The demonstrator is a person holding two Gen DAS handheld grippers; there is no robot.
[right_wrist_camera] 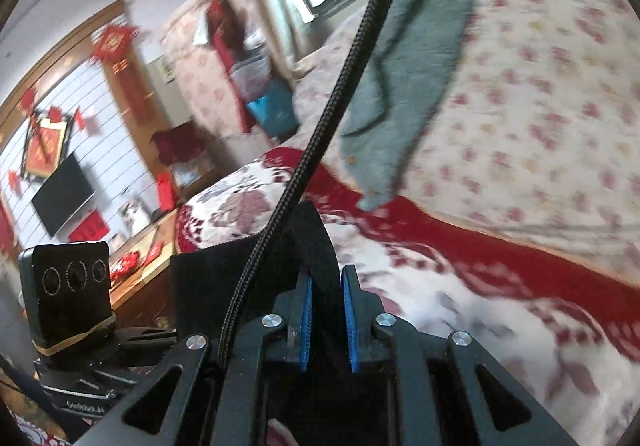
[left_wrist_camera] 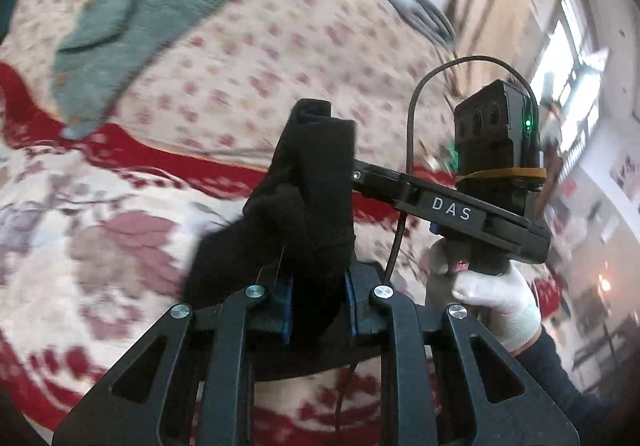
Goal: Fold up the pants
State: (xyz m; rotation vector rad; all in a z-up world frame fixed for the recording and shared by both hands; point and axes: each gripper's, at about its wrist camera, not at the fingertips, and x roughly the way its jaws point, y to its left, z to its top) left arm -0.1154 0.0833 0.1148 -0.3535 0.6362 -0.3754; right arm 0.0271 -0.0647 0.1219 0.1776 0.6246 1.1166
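The black pants (left_wrist_camera: 304, 205) are bunched and held up above the floral bed (left_wrist_camera: 120, 246). My left gripper (left_wrist_camera: 318, 310) is shut on a thick fold of them between its blue pads. The right gripper's body, marked DAS (left_wrist_camera: 452, 205), shows close on the right of the left wrist view, held by a white-gloved hand (left_wrist_camera: 492, 298). In the right wrist view my right gripper (right_wrist_camera: 326, 326) is shut on the black pants (right_wrist_camera: 312, 246), which rise between its blue pads. The left gripper's camera block (right_wrist_camera: 68, 286) sits at lower left.
A teal-grey garment (left_wrist_camera: 152, 17) lies on the floral bedcover at the back; it also shows in the right wrist view (right_wrist_camera: 412, 57). A braided black cable (right_wrist_camera: 340, 105) crosses the right wrist view. A wall TV (right_wrist_camera: 64, 193), cabinet and windows lie beyond the bed.
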